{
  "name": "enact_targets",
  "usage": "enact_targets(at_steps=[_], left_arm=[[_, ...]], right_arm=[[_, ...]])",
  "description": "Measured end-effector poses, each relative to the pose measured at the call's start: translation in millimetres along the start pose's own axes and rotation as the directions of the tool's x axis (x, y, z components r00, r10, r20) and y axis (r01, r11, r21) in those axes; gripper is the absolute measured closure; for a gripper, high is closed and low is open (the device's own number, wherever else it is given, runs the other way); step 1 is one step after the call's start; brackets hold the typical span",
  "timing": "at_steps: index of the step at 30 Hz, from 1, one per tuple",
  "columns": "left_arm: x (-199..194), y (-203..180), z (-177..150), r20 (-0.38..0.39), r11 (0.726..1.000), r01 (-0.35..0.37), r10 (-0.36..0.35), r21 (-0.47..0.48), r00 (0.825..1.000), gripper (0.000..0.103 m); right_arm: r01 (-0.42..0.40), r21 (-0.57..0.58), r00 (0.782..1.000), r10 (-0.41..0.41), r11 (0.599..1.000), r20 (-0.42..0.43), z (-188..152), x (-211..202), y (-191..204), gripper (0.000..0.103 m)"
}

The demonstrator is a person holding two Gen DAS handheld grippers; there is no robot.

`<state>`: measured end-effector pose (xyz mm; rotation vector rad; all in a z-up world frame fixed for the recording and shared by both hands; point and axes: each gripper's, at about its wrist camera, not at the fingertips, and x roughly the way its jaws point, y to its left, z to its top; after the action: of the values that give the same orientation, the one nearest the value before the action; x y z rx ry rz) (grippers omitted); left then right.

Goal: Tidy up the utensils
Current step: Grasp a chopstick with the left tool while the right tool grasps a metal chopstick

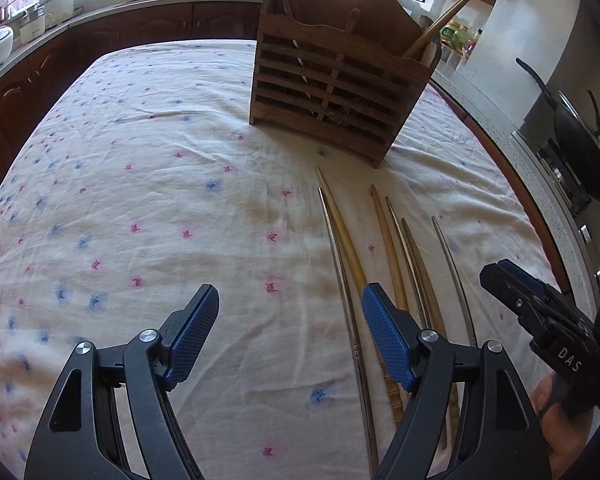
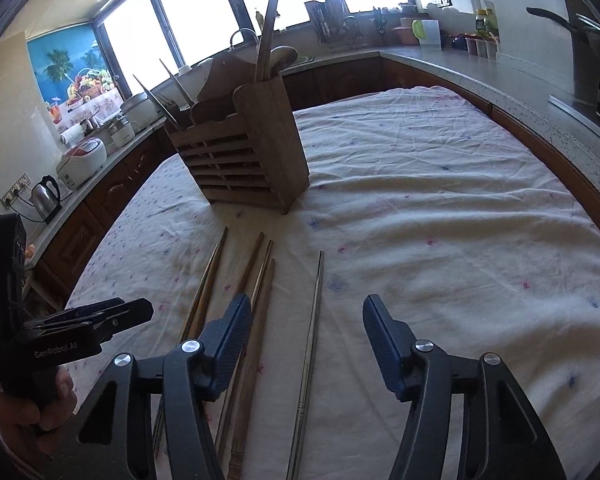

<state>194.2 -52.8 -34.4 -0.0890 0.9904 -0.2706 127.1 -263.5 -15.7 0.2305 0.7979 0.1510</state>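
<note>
A: While the left gripper (image 1: 290,336) hung spread over bare cloth, what lay at lower right of its view?

B: Six chopsticks (image 1: 342,240) side by side on the cloth-covered counter (image 1: 140,160), below the wooden holder (image 1: 332,92) at upper centre. Their butt ends were cut off behind the right finger.

A: And the right wrist view?

B: The right gripper (image 2: 306,344) stood apart, a steel chopstick (image 2: 314,320) between its fingers, untouched. Only there did a kettle (image 2: 46,196) show, far left.
</note>
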Motion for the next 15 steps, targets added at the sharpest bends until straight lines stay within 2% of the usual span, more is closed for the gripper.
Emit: enact_targets(at_steps=[7, 9, 12, 15], left_arm=[[19, -8, 31, -0.012, 1.000, -0.004, 0.004, 0.023, 1.000, 0.030], [27, -11, 42, -0.023, 1.000, 0.001, 0.000, 0.029, 1.000, 0.035], [41, -15, 58, -0.054, 0.999, 0.019, -0.017, 0.038, 0.998, 0.050], [57, -20, 71, -0.082, 0.998, 0.019, -0.014, 0.055, 0.997, 0.054]], right_arm=[[0.009, -0.032, 0.998, -0.011, 0.999, -0.063, 1, 22, 1, 0.056], [0.015, -0.038, 0.997, -0.018, 0.999, -0.075, 2, 28, 0, 0.058], [0.022, -0.040, 0.996, -0.025, 0.999, -0.088, 5, 35, -2, 0.062], [0.028, -0.045, 0.995, -0.033, 0.999, -0.098, 8, 41, -4, 0.066]])
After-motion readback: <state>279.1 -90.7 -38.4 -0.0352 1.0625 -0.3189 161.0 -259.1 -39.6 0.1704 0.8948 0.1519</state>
